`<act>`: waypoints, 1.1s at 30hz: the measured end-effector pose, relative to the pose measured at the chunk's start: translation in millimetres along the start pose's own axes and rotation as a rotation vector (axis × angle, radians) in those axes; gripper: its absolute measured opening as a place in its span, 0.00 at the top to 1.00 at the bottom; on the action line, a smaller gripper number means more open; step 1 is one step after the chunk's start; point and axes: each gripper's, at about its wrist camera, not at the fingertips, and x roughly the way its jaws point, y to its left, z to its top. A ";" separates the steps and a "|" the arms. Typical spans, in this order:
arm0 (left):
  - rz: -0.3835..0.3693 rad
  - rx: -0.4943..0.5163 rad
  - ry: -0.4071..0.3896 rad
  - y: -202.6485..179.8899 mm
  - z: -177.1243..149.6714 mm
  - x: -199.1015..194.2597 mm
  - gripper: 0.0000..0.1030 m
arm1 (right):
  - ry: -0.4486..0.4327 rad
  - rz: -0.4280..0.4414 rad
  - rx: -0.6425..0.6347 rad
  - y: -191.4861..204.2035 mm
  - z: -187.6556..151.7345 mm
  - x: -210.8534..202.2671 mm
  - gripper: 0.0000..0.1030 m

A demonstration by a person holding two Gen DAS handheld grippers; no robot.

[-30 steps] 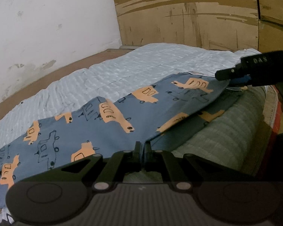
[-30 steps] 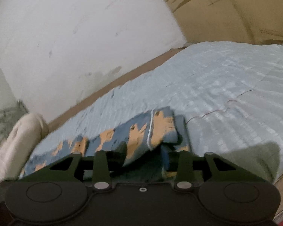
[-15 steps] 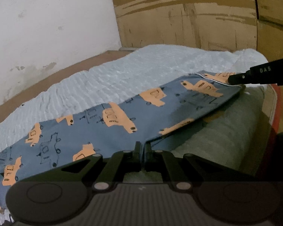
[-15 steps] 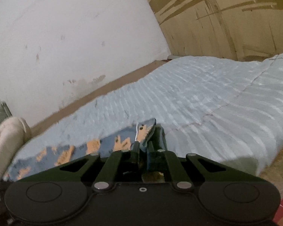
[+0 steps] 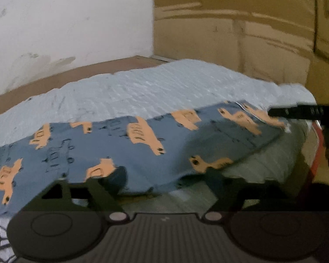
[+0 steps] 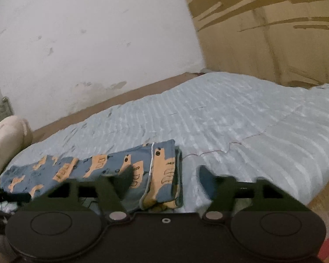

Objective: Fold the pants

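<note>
Both claws have just been opening and now stand wide, gripping nothing: the left claw (image 5: 164, 175) over the near edge of the blue cotton pants with orange car prints (image 5: 125, 144), the right claw (image 6: 164, 173) straddling their cuff end. The pants lie released, lengthwise along the near edge of the pale blue quilted bed (image 6: 230, 114). This fold looks laid; next, I judge, comes regripping one end to carry it over the other.
</note>
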 end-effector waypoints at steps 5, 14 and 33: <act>0.176 -0.134 -0.015 28.4 -1.8 1.6 0.01 | 0.107 0.120 0.038 -20.9 6.0 29.2 0.17; 0.270 -0.225 0.058 58.4 -12.2 14.9 0.01 | 0.161 0.232 0.056 -16.9 10.8 56.7 0.24; 0.290 -0.226 0.064 61.0 -6.4 11.0 0.01 | 0.107 0.187 0.193 -41.2 30.6 46.0 0.89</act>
